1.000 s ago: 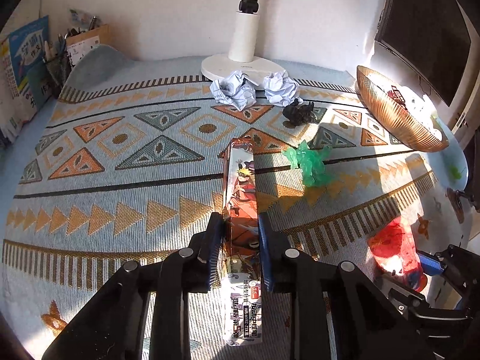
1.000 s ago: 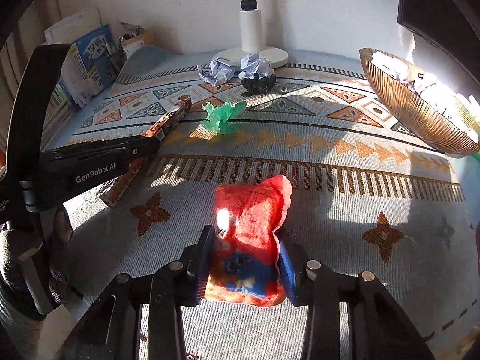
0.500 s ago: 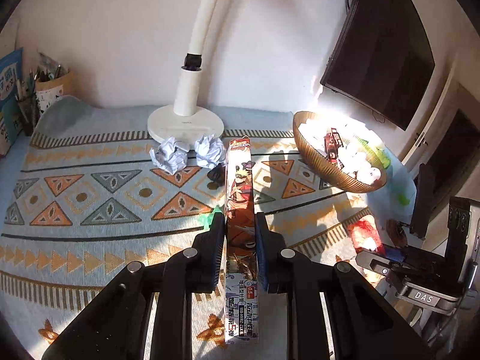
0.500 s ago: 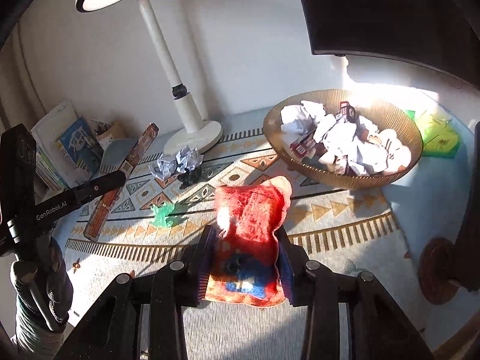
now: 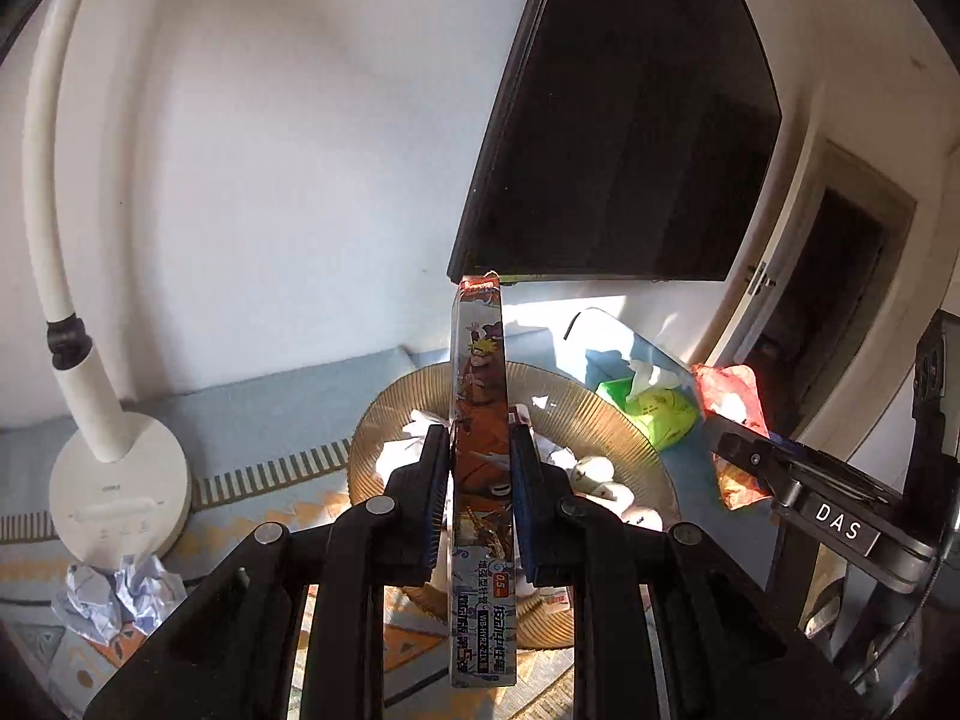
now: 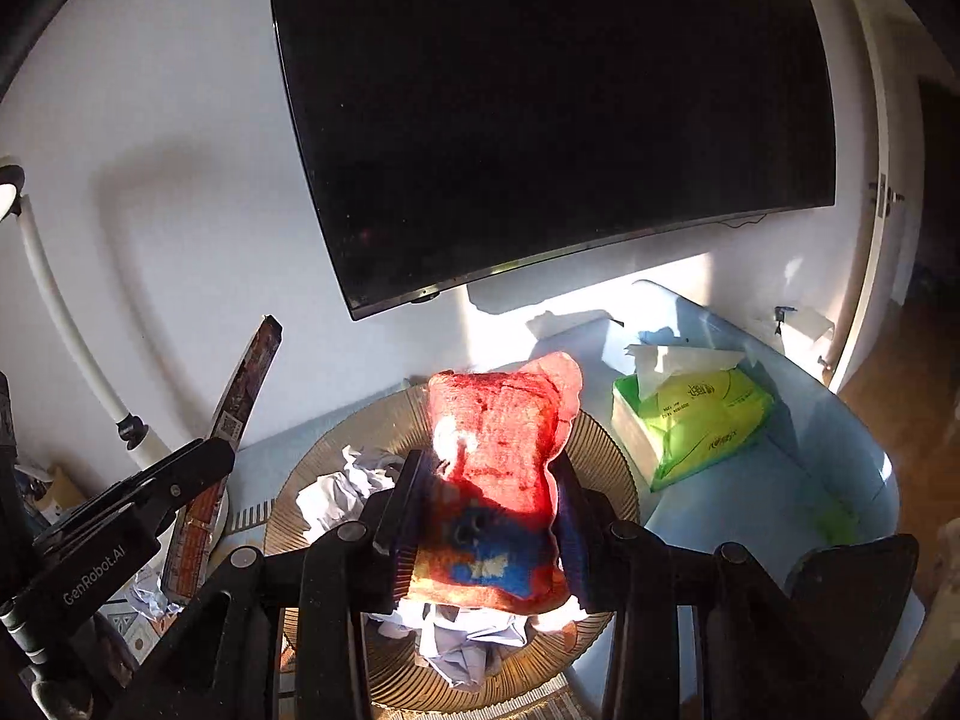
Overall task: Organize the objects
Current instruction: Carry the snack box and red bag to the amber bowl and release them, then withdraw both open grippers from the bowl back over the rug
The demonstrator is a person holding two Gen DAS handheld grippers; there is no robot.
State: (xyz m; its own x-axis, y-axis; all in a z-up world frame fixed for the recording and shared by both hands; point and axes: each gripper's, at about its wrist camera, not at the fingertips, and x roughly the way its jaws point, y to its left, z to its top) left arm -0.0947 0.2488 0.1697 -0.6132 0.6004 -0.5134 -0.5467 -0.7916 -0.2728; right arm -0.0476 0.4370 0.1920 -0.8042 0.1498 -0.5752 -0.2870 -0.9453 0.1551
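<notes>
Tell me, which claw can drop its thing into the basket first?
Probably the right claw. Its red plush toy hangs directly over the crumpled papers in the woven basket. The left claw holds a long pencil box pointing up and past the far rim, so it likely needs tilting first.

The right gripper [image 6: 489, 516] is clamped on a red and blue plush pouch [image 6: 498, 474], its pads pressing both sides, held above a woven basket [image 6: 606, 468] that contains crumpled paper [image 6: 342, 492]. At the left edge of the view the left gripper [image 6: 204, 468] holds a long narrow printed box [image 6: 240, 396] tilted upward. A green tissue pack [image 6: 696, 420] lies on the pale blue table [image 6: 780, 480] just right of the basket. A dark wall-mounted screen [image 6: 540, 108] hangs above, and a white lamp stem [image 6: 66, 324] curves at the left.
</notes>
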